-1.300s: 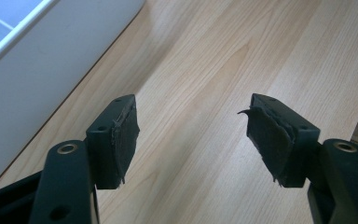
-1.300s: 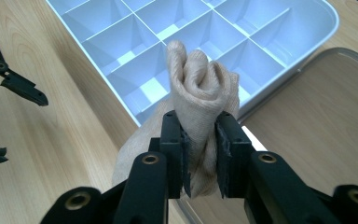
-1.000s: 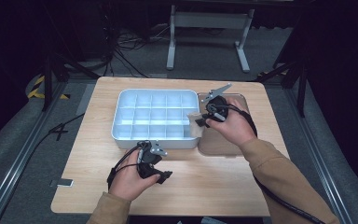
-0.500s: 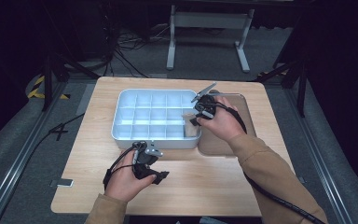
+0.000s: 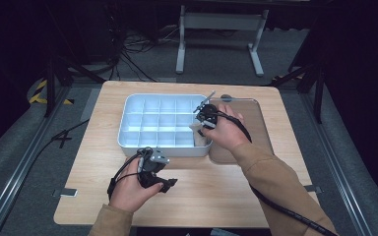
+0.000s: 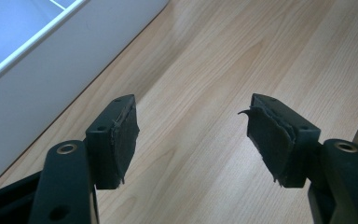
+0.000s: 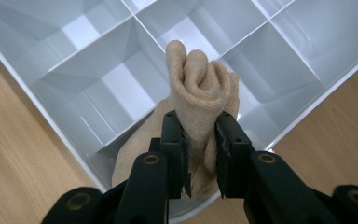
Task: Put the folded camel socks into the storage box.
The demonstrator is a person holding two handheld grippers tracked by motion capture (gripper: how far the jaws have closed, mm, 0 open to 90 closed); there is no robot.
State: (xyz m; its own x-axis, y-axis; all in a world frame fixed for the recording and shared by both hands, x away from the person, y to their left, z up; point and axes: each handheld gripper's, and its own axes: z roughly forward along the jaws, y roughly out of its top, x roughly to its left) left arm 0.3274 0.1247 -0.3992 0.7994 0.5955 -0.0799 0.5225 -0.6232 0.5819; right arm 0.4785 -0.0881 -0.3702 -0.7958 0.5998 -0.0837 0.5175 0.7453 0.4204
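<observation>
The right gripper (image 7: 200, 140) is clamped on a rolled beige sock (image 7: 198, 93), jaws narrow, pads pressed into the cloth on both sides. In the right gripper view the sock's rolled end bulges above the jaw tips and the rest of it hangs down below them, over the white divided tray (image 7: 65, 126). It sits above the compartment at the tray's near right corner, with the white dividers (image 7: 121, 60) spreading out beyond it.

From the high view, the right gripper (image 5: 203, 118) hovers over that same corner of the tray (image 5: 128, 123), and a pale patch of the sock (image 5: 198, 132) shows just under the hand. The tray lies in the middle of the desk (image 5: 216, 196), a little toward its far edge. Touching the tray's right side is a flat brownish translucent lid (image 5: 256, 123), lying on the desk toward its right edge.

Over to the left gripper (image 5: 158, 178): it rests low by the desk's near edge, just in front of the tray's near wall. In the left gripper view the left gripper (image 6: 191, 135) has its jaws spread wide, nothing between them but bare wood, and the worn black pads (image 6: 265, 135) show frayed edges. The tray's white outer wall (image 6: 51, 79) rises at the upper left, close beside the left jaw.
</observation>
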